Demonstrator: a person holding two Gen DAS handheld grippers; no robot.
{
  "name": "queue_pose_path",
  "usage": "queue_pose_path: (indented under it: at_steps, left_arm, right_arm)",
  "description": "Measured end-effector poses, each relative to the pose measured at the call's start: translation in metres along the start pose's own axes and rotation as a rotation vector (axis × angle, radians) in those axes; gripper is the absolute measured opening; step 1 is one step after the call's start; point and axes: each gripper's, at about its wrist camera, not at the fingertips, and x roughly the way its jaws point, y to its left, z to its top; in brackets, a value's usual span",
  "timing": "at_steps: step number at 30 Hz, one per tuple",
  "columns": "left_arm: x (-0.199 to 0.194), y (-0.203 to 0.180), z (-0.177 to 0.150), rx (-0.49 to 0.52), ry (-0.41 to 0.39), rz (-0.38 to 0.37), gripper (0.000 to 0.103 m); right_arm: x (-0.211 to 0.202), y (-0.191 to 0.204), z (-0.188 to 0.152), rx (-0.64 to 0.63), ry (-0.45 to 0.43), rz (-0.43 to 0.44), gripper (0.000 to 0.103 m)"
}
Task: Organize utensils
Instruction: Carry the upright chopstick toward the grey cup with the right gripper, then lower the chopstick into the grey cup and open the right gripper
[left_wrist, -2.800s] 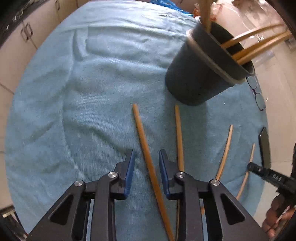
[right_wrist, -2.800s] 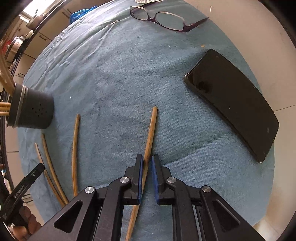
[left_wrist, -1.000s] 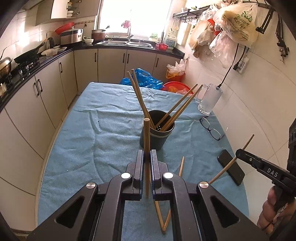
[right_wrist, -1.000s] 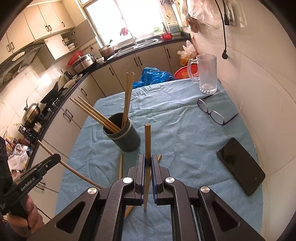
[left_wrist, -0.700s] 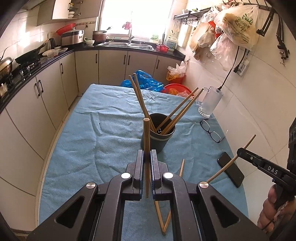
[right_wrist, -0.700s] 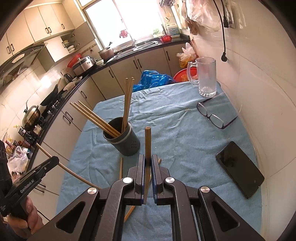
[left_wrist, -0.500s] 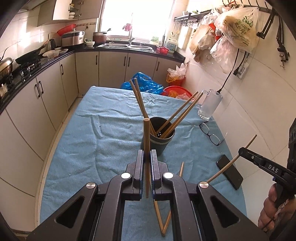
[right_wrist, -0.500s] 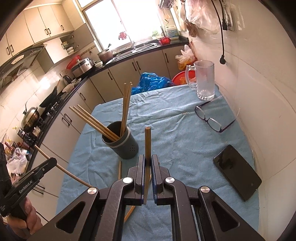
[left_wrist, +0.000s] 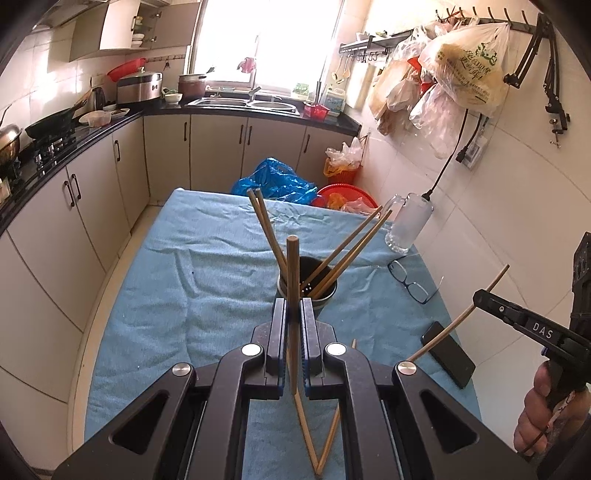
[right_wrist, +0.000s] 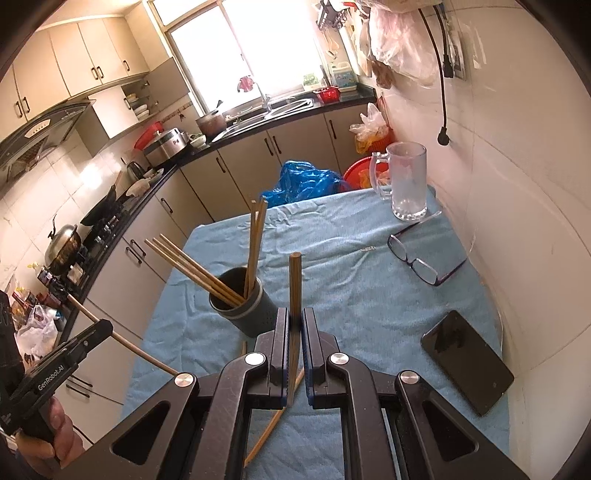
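A dark grey utensil cup (left_wrist: 325, 291) (right_wrist: 242, 306) stands mid-table on the blue cloth and holds several wooden chopsticks. My left gripper (left_wrist: 293, 314) is shut on an upright wooden chopstick (left_wrist: 292, 273), raised above the table just before the cup. My right gripper (right_wrist: 293, 325) is shut on another upright chopstick (right_wrist: 294, 288), right of the cup. Two loose chopsticks (left_wrist: 325, 443) lie crossed on the cloth beneath the grippers. Each gripper shows in the other's view: the right one (left_wrist: 480, 297) and the left one (right_wrist: 107, 326).
A black phone (right_wrist: 467, 356) lies on the right of the blue cloth (right_wrist: 369, 288). Glasses (right_wrist: 421, 264) and a glass mug (right_wrist: 406, 181) sit further back right. A tiled wall runs along the right. Kitchen cabinets stand left and behind.
Both grippers closed on chopsticks lying on the cloth and lifted them upright. Over the last second both have risen slightly and drawn back a little, each holding its chopstick.
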Motion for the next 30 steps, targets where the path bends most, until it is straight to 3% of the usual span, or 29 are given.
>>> queue_pose_path:
  at_steps: [17, 30]
  left_arm:
    - [-0.015, -0.007, 0.034, 0.009, -0.060, -0.026, 0.006]
    - [-0.020, -0.009, 0.087, 0.005, -0.132, -0.039, 0.006]
  right_arm:
    - [-0.009, 0.012, 0.032, -0.010, -0.032, 0.045, 0.007]
    - [-0.007, 0.042, 0.089, -0.001, -0.105, 0.093, 0.007]
